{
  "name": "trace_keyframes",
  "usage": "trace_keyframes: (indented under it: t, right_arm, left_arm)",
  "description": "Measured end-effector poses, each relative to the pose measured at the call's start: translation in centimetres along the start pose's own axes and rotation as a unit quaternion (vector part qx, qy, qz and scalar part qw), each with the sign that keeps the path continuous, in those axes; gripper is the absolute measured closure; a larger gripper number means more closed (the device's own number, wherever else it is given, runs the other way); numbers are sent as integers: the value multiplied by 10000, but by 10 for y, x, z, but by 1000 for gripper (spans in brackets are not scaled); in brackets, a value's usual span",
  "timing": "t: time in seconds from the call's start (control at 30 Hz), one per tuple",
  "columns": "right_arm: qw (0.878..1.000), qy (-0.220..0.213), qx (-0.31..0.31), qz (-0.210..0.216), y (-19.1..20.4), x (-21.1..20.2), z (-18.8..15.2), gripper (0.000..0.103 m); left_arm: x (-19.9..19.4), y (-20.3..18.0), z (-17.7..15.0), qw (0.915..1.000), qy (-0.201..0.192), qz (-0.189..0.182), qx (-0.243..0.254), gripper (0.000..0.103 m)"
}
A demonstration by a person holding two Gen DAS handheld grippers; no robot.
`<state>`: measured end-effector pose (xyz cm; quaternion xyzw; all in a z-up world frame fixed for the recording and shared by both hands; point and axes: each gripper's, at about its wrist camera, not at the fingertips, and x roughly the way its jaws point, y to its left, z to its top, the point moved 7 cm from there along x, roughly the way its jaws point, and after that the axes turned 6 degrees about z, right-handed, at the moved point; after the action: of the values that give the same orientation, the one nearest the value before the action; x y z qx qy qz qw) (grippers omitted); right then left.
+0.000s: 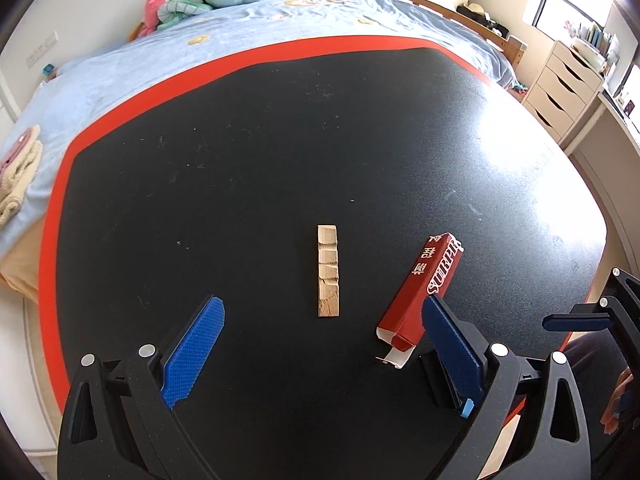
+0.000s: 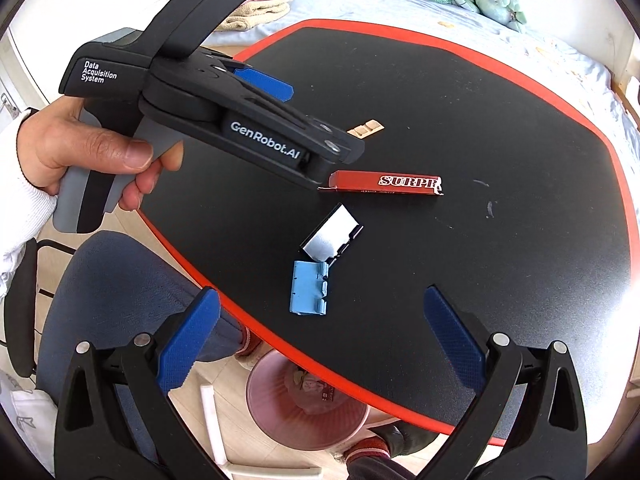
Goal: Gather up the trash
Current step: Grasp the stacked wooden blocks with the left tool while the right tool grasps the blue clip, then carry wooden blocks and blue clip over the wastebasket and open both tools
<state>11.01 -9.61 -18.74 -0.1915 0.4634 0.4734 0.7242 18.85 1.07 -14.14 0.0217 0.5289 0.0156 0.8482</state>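
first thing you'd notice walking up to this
The red carton lettered SURPR lies on the black table with its flap open, beside a pale wooden strip. The left gripper is open, one finger next to the carton. A pink bin sits on the floor below the table edge.

One red carton, one wooden strip, perhaps two flattened boxes.

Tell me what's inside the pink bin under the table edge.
The pink bin on the floor holds a few scraps: a pale piece and a printed wrapper or carton near its middle. The black table covers its far side, so anything there is hidden.
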Motion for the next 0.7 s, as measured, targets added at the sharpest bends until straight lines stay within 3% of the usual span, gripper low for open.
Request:
trace_keyframes:
  t: [0.17, 0.2, 0.27, 0.43, 0.5, 0.57, 0.63, 0.7]
  right_arm:
    - [10000, 5, -93, 31, 1, 7, 3, 4]
    - [9999, 7, -134, 19, 2, 8, 3, 10]
    - [9998, 61, -164, 15, 2, 10, 2, 25]
    - [9998, 115, -156, 84, 2, 12, -2, 54]
    - [9998, 129, -144, 89, 2, 12, -4, 72]
    - [9998, 131, -114, 118, 1, 11, -5, 80]
    - [9998, 128, -96, 135, 0, 10, -6, 83]
    - [9998, 116, -47, 181, -1, 10, -6, 83]
  left_arm:
    - [10, 0, -1, 10000, 18, 46, 34, 8]
    - [11, -1, -1, 10000, 12, 48, 46, 10]
    - [14, 0, -3, 10000, 64, 54, 49, 30]
    - [14, 3, -6, 9999, 57, 62, 64, 50]
    - [13, 6, -6, 10000, 42, 42, 24, 63]
    - [12, 9, -6, 10000, 48, -18, -7, 81]
    - [12, 9, -7, 9999, 62, -88, -9, 91]
    - [11, 9, -9, 9999, 50, -123, -10, 91]
